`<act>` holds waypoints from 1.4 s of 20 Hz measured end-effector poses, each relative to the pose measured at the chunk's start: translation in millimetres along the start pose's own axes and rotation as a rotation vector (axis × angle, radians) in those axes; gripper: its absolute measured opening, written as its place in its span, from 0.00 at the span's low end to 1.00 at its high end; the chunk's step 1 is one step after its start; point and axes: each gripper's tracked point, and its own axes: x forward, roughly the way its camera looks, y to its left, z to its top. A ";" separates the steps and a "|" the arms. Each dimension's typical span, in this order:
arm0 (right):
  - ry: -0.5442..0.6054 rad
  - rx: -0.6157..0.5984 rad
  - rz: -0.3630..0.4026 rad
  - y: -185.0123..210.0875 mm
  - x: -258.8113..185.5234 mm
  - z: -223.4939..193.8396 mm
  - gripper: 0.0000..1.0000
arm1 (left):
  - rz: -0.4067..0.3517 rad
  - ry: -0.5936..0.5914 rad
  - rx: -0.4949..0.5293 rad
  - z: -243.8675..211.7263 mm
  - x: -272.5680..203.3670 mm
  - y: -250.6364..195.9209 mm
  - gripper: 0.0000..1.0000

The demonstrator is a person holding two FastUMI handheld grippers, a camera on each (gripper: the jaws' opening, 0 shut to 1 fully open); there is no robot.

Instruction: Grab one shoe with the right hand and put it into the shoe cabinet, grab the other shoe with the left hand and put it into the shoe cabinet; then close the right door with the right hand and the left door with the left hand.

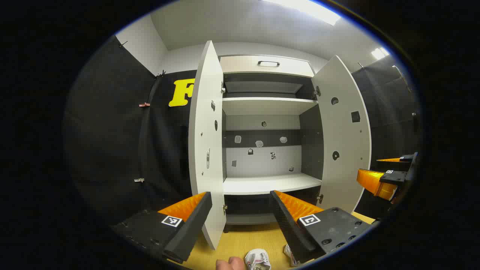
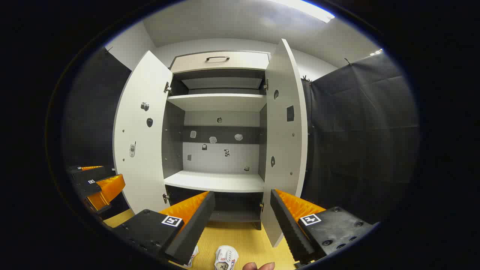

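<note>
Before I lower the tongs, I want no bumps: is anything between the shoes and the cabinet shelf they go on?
Nothing visible. Both doors, left door and right door, stand open, the lower shelf is bare, and the shoes lie on the floor just before it.

Black cloth (image 1: 112, 131) draped the booth's walls — above, a white ceiling (image 1: 243, 26) with bright light panels (image 1: 315, 11); floor (image 2: 240, 236) yellow wood.
</note>
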 end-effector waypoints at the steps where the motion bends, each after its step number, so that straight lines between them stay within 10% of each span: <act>1: 0.002 0.000 0.001 -0.2 -0.4 0.1 0.98 | 0.001 0.003 0.000 -1.5 0.5 0.3 0.97; 19: 0.029 -0.001 0.011 4.0 -2.3 -7.6 0.98 | 0.028 0.017 -0.001 -7.3 -1.1 9.4 0.97; 28: 0.265 0.045 0.108 49.1 -19.4 -118.9 0.98 | 0.062 0.022 0.014 -22.9 -6.0 23.1 0.97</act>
